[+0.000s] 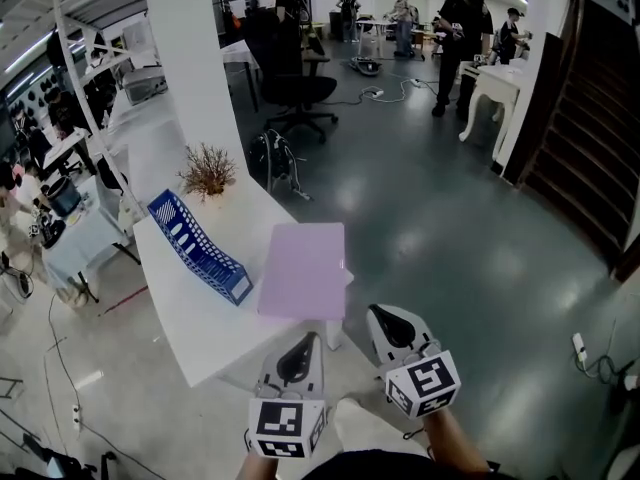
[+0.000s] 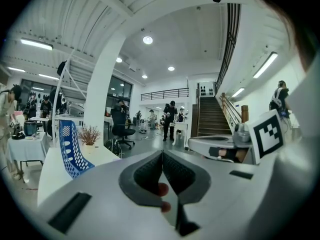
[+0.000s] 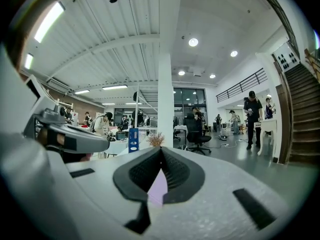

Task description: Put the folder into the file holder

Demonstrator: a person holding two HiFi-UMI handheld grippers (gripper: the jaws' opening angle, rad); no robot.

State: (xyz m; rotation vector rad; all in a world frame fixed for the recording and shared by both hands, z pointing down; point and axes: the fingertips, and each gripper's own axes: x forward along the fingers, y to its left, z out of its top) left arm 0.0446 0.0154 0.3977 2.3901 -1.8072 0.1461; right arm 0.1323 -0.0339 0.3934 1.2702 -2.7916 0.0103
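Where the head view looks down, a white surface (image 1: 190, 318) carries a blue file holder (image 1: 200, 246), which is empty. The lilac folder (image 1: 303, 270) lies flat just beside it on the right, outside the holder. A small dried plant (image 1: 207, 171) stands further back on the same surface, and an office chair (image 1: 298, 90) is on the floor beyond. The left tongs (image 1: 308, 340) hover near the folder's near edge without touching it. The right tongs (image 1: 378, 313) hang off to the folder's right, over the floor.

In the left gripper view, the left tongs (image 2: 161, 153) are closed, their pads meeting tip to tip with nothing gripped. The file holder (image 2: 71, 151) rises at the left on the surface (image 2: 55, 169), with the plant (image 2: 89, 134) behind it.

In the right gripper view, the right tongs (image 3: 161, 150) are likewise closed and hold nothing. The folder (image 3: 159, 186) shows as a lilac patch through the gap below the tips, lying ahead of them. The file holder (image 3: 133, 140) stands further off, with the plant (image 3: 156, 140) to its right.
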